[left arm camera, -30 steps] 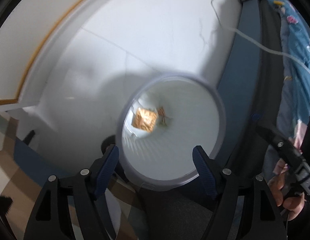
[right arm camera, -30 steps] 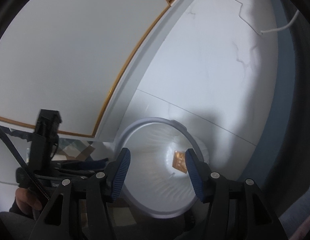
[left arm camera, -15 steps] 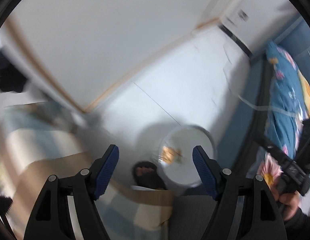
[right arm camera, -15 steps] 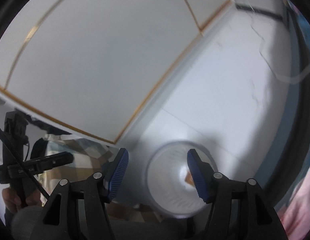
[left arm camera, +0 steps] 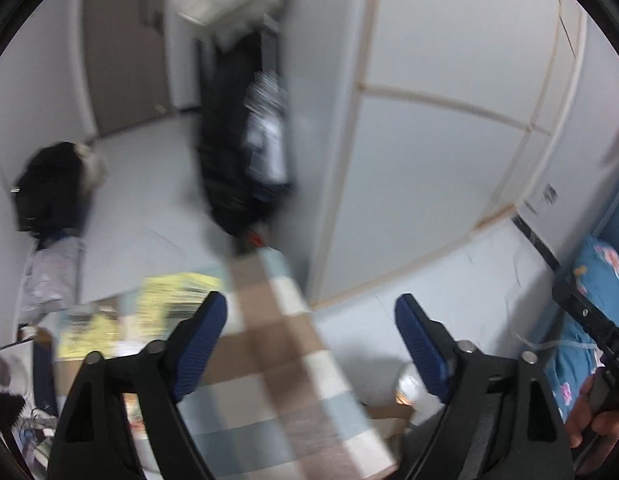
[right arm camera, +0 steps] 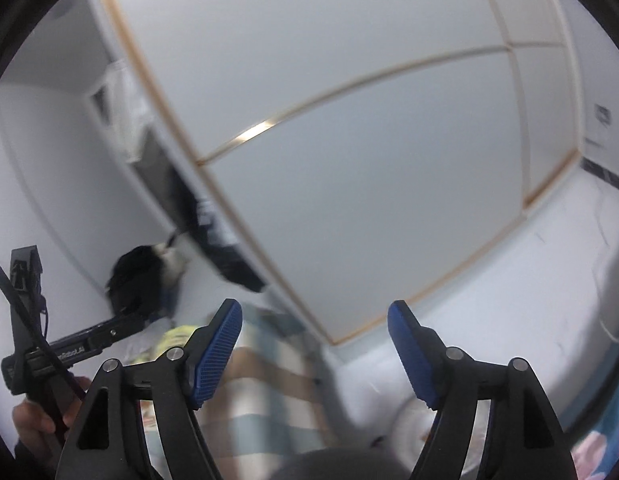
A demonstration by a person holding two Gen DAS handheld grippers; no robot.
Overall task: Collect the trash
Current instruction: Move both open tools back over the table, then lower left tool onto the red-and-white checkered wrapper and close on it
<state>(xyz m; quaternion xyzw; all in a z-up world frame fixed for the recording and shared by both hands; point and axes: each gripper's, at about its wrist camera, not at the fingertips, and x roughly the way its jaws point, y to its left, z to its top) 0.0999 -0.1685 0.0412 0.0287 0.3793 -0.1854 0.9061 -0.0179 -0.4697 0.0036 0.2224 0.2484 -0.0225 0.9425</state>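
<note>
My left gripper (left arm camera: 311, 344) is open and empty, held high over a table with a checked cloth (left arm camera: 277, 376). Yellow printed wrappers (left arm camera: 165, 300) lie blurred on the table's left part. The white trash bin (left arm camera: 407, 386) shows only as a sliver low on the floor behind the right finger, with something orange inside. My right gripper (right arm camera: 315, 354) is open and empty, above the same checked table (right arm camera: 261, 384); the bin (right arm camera: 409, 420) is a blurred white shape at the lower right. The left gripper (right arm camera: 77, 348) shows at the right wrist view's left edge.
A white wardrobe with gold trim (left arm camera: 429, 160) stands ahead. A black bag (left arm camera: 49, 188) lies on the floor at far left, and dark hanging things (left arm camera: 245, 152) stand by the wardrobe's end. A blue floral bed (left arm camera: 597, 280) is at the right.
Both grippers have lifted away from the bin and swung up and left; the bin has dropped to the bottom edge of both views and the table and room have come into view.
</note>
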